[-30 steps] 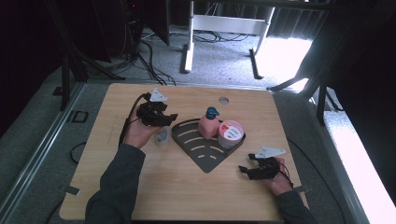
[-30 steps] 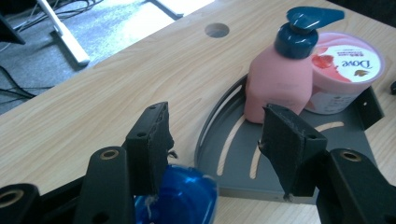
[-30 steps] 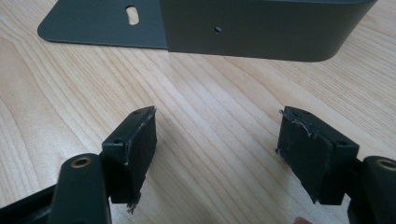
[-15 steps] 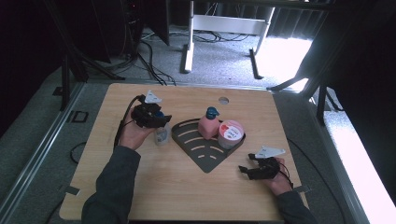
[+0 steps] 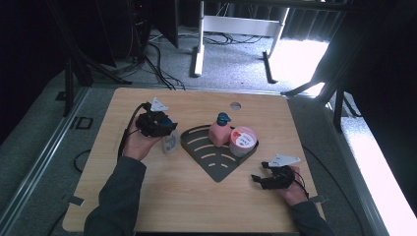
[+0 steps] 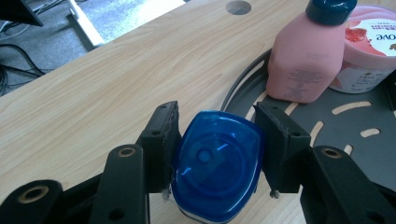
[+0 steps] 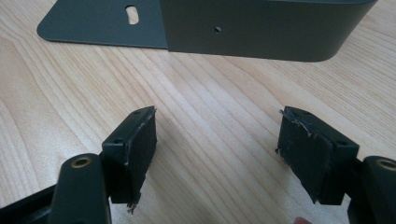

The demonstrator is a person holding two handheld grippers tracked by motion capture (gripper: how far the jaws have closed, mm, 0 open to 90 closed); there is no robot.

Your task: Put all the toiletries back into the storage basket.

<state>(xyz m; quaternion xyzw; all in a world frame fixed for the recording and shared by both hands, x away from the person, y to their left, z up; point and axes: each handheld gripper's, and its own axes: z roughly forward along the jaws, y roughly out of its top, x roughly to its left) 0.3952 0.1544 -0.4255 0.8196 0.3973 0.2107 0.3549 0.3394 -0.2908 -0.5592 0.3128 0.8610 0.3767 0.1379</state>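
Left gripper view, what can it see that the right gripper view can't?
Left gripper view: the left tool, whose jaws have just been closing and now touch a small clear bottle with a blue cap on both sides. Behind it stand a pink plastic bottle with a dark blue cap and a round pink-lidded tub.
Right gripper view: the right tool, jaws wide apart with nothing between them, facing the solid outer wall of the dark grey slotted metal tray.
Both: that tray and the light wooden table.
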